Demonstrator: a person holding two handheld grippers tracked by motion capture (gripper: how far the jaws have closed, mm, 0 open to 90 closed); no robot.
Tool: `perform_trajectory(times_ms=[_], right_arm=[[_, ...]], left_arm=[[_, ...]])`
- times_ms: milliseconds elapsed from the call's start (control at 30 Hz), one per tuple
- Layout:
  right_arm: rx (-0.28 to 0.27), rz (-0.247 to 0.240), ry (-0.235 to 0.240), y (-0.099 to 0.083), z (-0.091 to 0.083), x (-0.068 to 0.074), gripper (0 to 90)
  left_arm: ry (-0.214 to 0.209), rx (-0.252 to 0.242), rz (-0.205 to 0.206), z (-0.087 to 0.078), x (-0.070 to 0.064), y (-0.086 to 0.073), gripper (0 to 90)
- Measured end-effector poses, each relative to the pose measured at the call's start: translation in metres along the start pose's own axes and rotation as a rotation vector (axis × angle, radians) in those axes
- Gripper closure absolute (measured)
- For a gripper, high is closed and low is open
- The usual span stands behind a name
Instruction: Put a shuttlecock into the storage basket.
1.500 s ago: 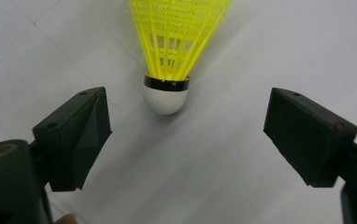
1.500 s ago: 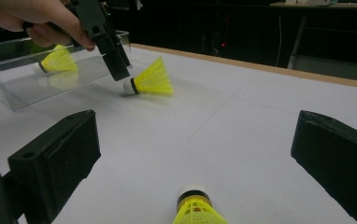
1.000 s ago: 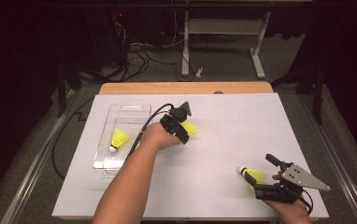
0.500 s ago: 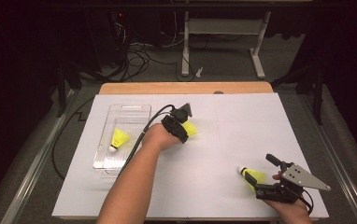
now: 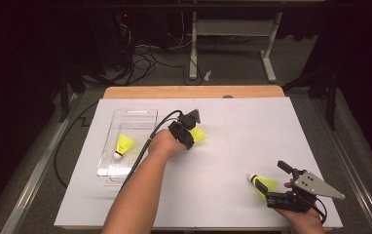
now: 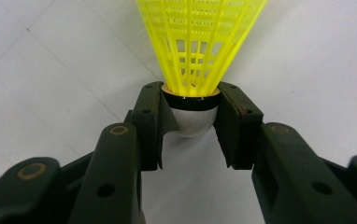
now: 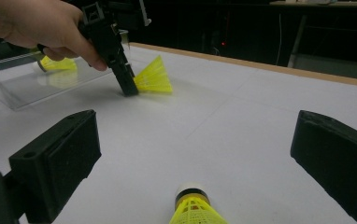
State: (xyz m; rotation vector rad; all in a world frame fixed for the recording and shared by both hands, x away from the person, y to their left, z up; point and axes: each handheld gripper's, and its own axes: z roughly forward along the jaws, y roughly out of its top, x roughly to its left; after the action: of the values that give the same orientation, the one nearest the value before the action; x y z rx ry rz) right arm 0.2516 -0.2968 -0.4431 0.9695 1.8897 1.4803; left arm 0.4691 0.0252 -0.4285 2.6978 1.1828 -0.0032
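Observation:
My left gripper (image 6: 190,109) is shut on the white cork of a yellow shuttlecock (image 6: 197,42), whose skirt points away over the white table; from above the gripper (image 5: 190,134) and its shuttlecock (image 5: 198,135) sit mid-table, just right of a clear tray (image 5: 107,171). A second yellow shuttlecock (image 5: 124,145) lies inside that tray. My right gripper (image 7: 200,140) stands open at the front right, jaws wide apart on either side of a third yellow shuttlecock (image 7: 193,207) that lies on the table, cork pointing away. In the high view this gripper (image 5: 272,184) flanks that shuttlecock (image 5: 263,184).
A white sheet (image 5: 252,131) covers the table, with a wooden edge (image 5: 194,91) at the back. The left gripper's cable (image 5: 147,141) runs across the tray's right side. A metal stand and cables sit on the dark floor beyond.

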Motion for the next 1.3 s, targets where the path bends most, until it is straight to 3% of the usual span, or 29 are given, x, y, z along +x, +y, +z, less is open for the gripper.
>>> perform_trajectory(times_ms=[200,367,467,667,800,933,1067,1300], right_arm=[[-0.001,0.003,-0.003,0.000,-0.001,-0.001,2.4],[0.000,0.000,0.000,0.000,0.000,0.000,2.3],[-0.002,0.000,0.000,0.001,0.000,0.000,2.3],[0.003,-0.003,-0.001,0.000,0.001,0.001,2.3],[0.001,-0.003,-0.003,0.000,0.001,0.000,2.3],[0.001,-0.002,-0.005,0.000,0.000,0.000,2.3],[-0.001,-0.004,-0.007,0.000,-0.001,0.000,2.3],[0.000,-0.006,-0.008,0.001,-0.001,0.000,2.4]], left_arm=[[0.000,-0.003,0.018,-0.004,-0.005,-0.001,64.4],[-0.023,-0.014,0.023,-0.011,-0.010,-0.004,64.6],[-0.053,0.006,0.017,-0.013,-0.014,-0.006,64.6],[-0.065,0.012,0.029,-0.018,-0.021,-0.011,64.6],[-0.091,0.010,0.002,-0.022,-0.024,-0.016,64.6],[-0.082,0.003,0.017,-0.027,-0.028,-0.024,64.6],[-0.087,-0.008,0.000,-0.033,-0.027,-0.029,64.5],[-0.098,-0.018,0.004,-0.040,-0.026,-0.038,64.6]])
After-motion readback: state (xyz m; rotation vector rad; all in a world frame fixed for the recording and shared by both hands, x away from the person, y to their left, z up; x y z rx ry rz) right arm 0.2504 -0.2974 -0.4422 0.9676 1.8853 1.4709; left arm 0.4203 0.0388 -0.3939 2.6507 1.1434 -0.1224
